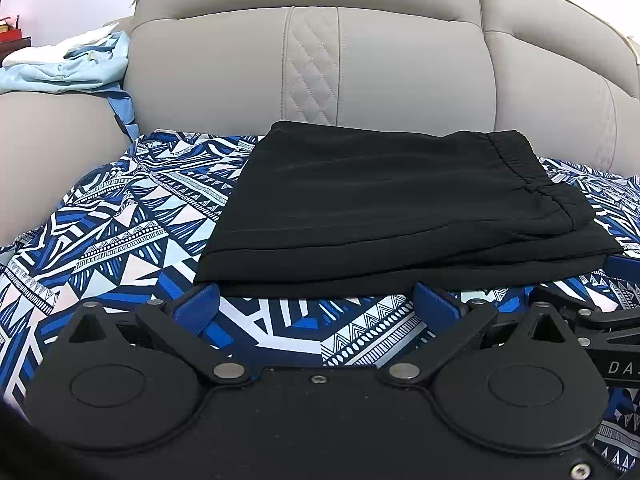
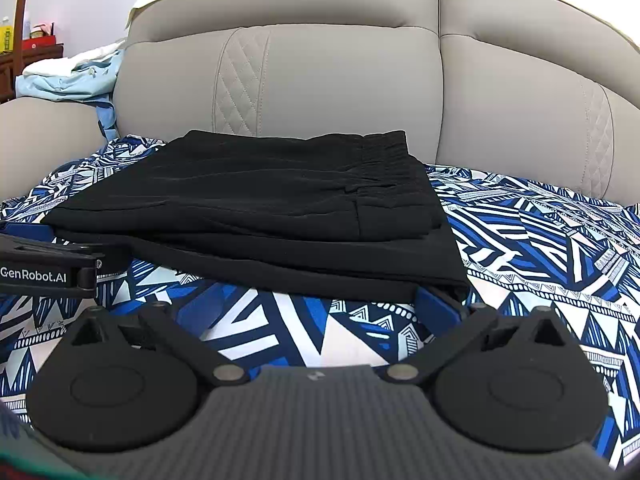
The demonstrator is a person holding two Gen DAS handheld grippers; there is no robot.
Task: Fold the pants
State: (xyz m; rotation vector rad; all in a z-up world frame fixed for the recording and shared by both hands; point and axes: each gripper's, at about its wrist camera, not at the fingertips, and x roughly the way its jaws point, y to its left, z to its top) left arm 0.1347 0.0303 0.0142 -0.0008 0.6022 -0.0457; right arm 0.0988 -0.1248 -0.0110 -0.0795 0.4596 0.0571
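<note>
**Folded black pants lie stacked on the sofa; both grippers spread and empty**

Left wrist view: the black, thin-fabric pants (image 1: 384,208) lie folded into a flat, layered rectangle on the blue-and-white geometric-patterned cloth (image 1: 120,232) that covers the seat of the grey padded sofa (image 1: 240,68). The gathered elastic waistband sits at the right end. The left gripper (image 1: 316,304) rests just before the near edge, its blue-padded fingers (image 1: 198,306) spread wide and holding nothing. A heap of pale blue clothes (image 1: 68,68) lies on the sofa arm, well apart.

Right wrist view: the same pants (image 2: 256,208) show several stacked layers with loose near hems. The right gripper (image 2: 316,308) is likewise wide apart and empty, one finger (image 2: 434,306) just beside the stack's near right corner.

The fabric looks light, limp and somewhat slick, so layers may slide. I would pinch all layers at the two near corners, lifting evenly.
</note>
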